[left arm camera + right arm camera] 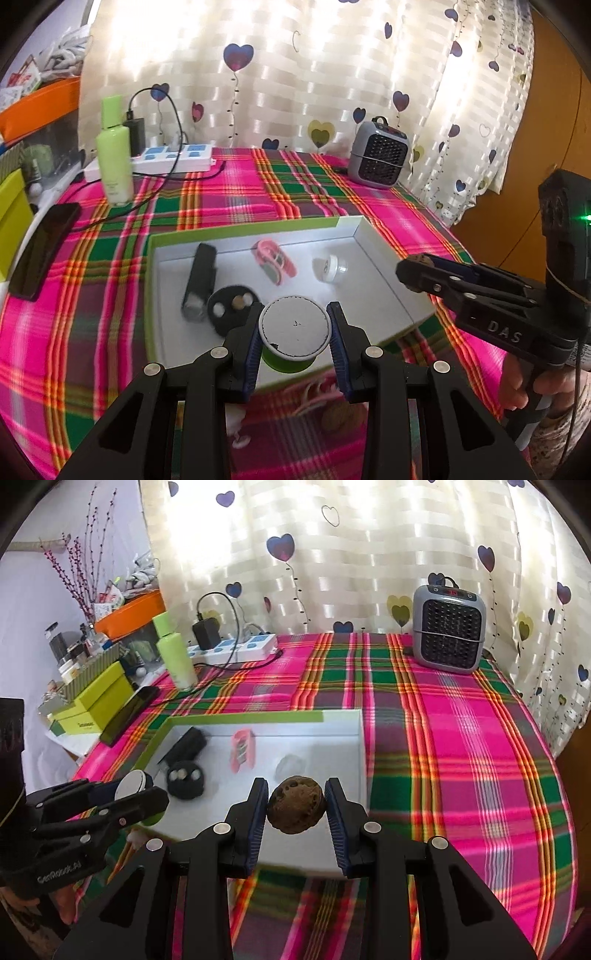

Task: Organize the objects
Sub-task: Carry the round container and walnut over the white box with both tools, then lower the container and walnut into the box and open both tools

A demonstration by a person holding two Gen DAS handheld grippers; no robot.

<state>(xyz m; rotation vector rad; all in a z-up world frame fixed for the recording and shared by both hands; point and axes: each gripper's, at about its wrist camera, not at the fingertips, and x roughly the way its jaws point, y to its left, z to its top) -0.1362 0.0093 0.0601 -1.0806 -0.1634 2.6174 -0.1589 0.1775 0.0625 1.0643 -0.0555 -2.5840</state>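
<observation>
White card formed the shallow box (pixel 373 266) lying on the plaid cloth (pixel 461 738), directly beyond both claws. Inside it, from left to right, lay a black cylinder (pixel 199 280), a black round disc (pixel 231 304), a pink clip-like item (pixel 273 260) and a small white cap (pixel 332 267). The left gripper (pixel 295 328) was clamped on a green spool (pixel 293 332) with a grey top, held over the box's near wall. The right gripper (pixel 295 805) was clamped on a brown walnut (pixel 295 805), likewise above the near wall, at the box's right end. Open cloth stretched to the right of the right claw as far as the grey heater (pixel 448 627); left of the box, a dark phone (pixel 42 251) lay at the table edge.
</observation>
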